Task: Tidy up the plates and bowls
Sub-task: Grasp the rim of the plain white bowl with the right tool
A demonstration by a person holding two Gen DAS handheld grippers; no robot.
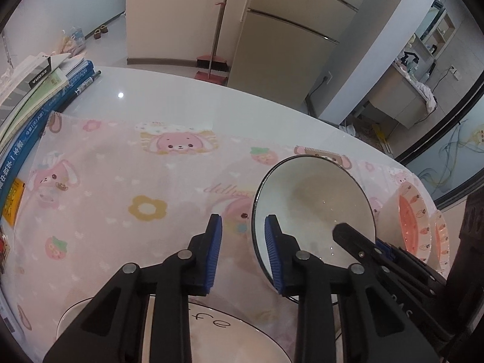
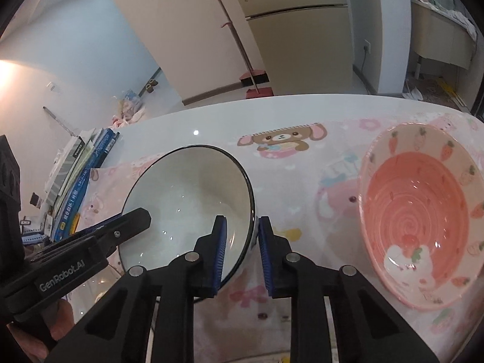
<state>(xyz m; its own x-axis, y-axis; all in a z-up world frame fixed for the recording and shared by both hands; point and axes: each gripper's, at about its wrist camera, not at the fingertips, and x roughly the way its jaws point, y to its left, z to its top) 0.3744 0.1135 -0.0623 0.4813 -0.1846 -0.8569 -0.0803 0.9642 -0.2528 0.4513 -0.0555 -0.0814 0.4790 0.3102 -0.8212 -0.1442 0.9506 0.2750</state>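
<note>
A white bowl with a dark rim [image 1: 314, 199] [image 2: 187, 193] sits on the pink cartoon cloth. My left gripper [image 1: 243, 251] is open, its jaws straddling the bowl's left rim, right finger inside. My right gripper [image 2: 242, 251] is open around the bowl's right rim, left finger inside, right finger outside. A pink strawberry bowl [image 2: 420, 214] [image 1: 411, 220] stands to the right of the white bowl, with a second pink one [image 1: 440, 242] behind it. A white plate with lettering [image 1: 217, 329] lies under my left gripper.
A stack of books and papers [image 1: 39, 106] [image 2: 81, 175] lies at the table's left end, with a pen [image 1: 87, 83] beside it. The white table's far edge [image 1: 211, 87] curves behind the cloth. A broom and a fridge stand beyond.
</note>
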